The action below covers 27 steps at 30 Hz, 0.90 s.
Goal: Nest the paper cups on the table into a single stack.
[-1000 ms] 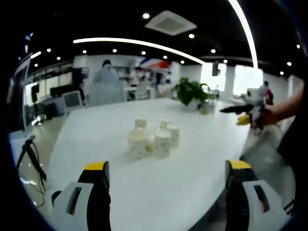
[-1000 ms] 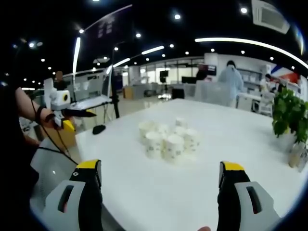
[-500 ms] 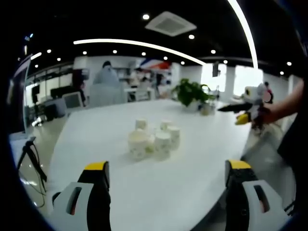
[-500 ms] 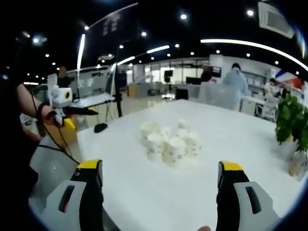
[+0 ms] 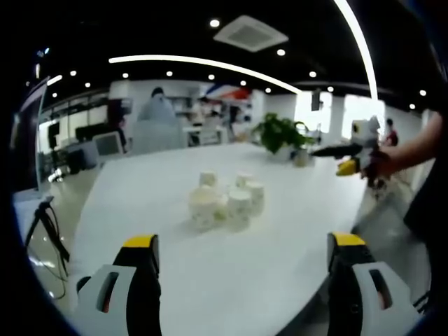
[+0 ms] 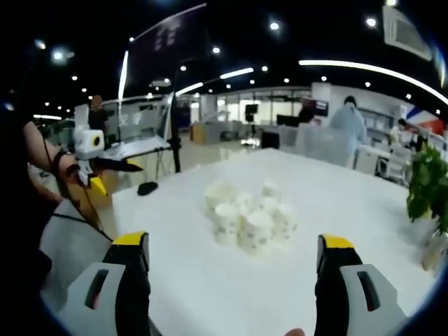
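Nothing has been picked up yet; this looks like the approach step, with both tools held out over the near edge of the white desk (image 5: 294,231) and the cups not yet touched.

In the left gripper view the left hand-held gripper (image 5: 243,280) has its jaws spread wide apart with nothing between them, and the cluster of paper cups (image 5: 222,201) sits on the desk at about 12 o'clock from it, well apart. Over at 2 o'clock a hand holds the other tool, seen from the side.

In the right gripper view the right hand-held gripper (image 6: 234,280) is likewise wide apart and empty, with the cups (image 6: 250,218) standing close together, some touching, a little right of 12 o'clock and well ahead. They appear to be mouth-down, though the blur makes that hard to be sure of. A potted plant (image 6: 428,183) stands near the far edge at 3 o'clock.

My guess is that the next move calls for one gripper to reach an outer cup of the bunch, close on its wall gently enough not to crush the paper, and lift it clear without knocking its neighbours.
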### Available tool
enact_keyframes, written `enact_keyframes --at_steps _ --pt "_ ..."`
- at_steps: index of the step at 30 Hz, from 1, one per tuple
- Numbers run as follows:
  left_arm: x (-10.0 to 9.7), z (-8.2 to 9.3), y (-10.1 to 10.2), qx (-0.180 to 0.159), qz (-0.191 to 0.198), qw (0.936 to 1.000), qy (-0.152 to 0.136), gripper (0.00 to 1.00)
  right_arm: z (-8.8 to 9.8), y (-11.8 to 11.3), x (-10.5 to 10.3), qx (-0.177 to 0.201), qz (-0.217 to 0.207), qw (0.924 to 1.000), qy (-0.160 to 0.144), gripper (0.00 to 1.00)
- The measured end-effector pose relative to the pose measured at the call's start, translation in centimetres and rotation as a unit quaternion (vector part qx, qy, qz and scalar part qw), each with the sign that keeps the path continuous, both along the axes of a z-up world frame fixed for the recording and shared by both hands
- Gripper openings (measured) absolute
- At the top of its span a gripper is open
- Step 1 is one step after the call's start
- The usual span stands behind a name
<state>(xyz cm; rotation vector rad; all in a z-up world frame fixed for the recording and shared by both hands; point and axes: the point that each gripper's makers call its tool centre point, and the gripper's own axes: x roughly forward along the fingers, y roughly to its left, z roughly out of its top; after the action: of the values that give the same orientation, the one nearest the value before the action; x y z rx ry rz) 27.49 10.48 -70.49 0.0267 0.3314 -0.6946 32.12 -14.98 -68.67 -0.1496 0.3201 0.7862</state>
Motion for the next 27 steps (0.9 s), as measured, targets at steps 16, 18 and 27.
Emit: enact_keyframes --at_steps 16,18,27 --pt "-0.1 -0.4 -0.4 -0.001 0.001 1.0 0.005 1.0 0.2 1.6 1.7 -0.007 0.029 0.9996 -0.002 0.97" --pt "-0.2 -0.5 -0.5 -0.001 0.0 1.0 0.007 1.0 0.3 1.8 2.0 -0.007 0.032 0.9995 -0.003 0.97" --pt "-0.3 -0.7 -1.2 -0.005 -0.002 0.9999 0.011 1.0 0.4 3.3 3.0 -0.003 0.051 0.9987 -0.003 0.96"
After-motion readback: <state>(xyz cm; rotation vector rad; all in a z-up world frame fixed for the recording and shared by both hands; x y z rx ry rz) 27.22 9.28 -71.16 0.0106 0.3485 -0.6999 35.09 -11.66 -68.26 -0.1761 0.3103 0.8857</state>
